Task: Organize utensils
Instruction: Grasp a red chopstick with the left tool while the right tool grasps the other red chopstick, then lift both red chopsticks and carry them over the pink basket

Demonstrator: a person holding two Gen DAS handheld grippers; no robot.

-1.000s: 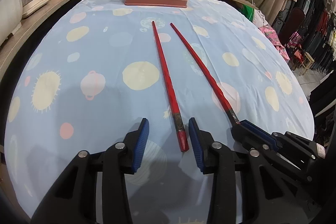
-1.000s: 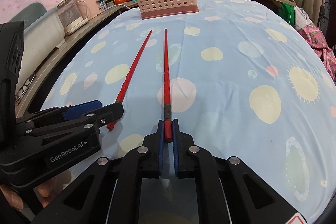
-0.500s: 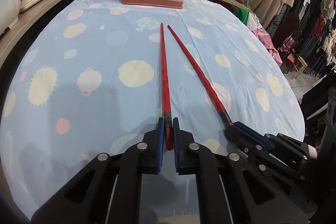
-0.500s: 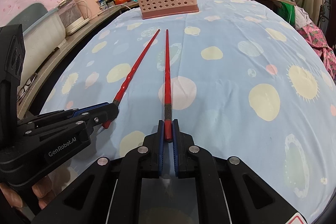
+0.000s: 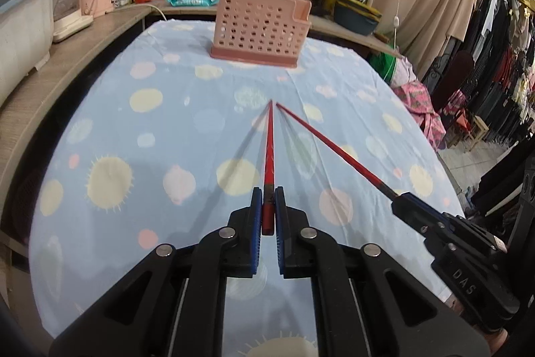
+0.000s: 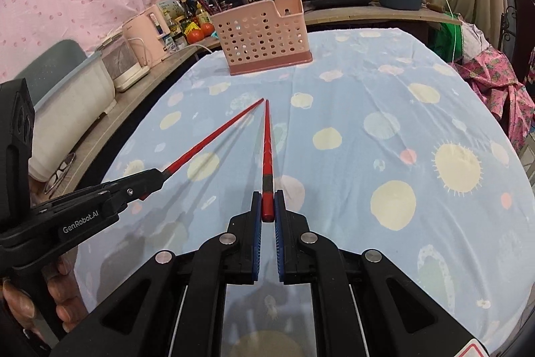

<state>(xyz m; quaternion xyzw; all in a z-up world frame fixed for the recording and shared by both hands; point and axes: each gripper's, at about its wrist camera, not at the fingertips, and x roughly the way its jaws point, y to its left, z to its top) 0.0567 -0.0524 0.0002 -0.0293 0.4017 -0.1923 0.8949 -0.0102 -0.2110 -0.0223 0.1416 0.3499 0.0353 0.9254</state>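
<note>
At the bottom centre of the left wrist view, the left gripper [image 5: 267, 209] is pinching the thick butt end of a red chopstick [image 5: 269, 153] between its blue pads, having just been closing onto it. That chopstick is running straight up the frame from the jaws, its thin tip hanging above the blue spotted tablecloth [image 5: 110, 129] and casting a shadow to the left. Toward the lower right of the same view, the right gripper [image 5: 399, 201] is clamping a second red chopstick [image 5: 334, 146], which is slanting up and left until its tip is sitting just beside the first tip, apart from it.

Low in the middle of the right wrist view, the right gripper [image 6: 267, 206] is pressing its pads on the butt of its chopstick [image 6: 267, 149], which is pointing up the frame. On the left edge, the left gripper [image 6: 157, 181] is holding the other chopstick [image 6: 214, 138], angling up and right. A hand [image 6: 40, 296] is wrapping the handle at the lower left.

Beyond both tips, well apart from them, a pink perforated utensil basket [image 5: 260, 25] is standing upright at the far end of the cloth, in the upper middle of each view [image 6: 264, 32].
</note>
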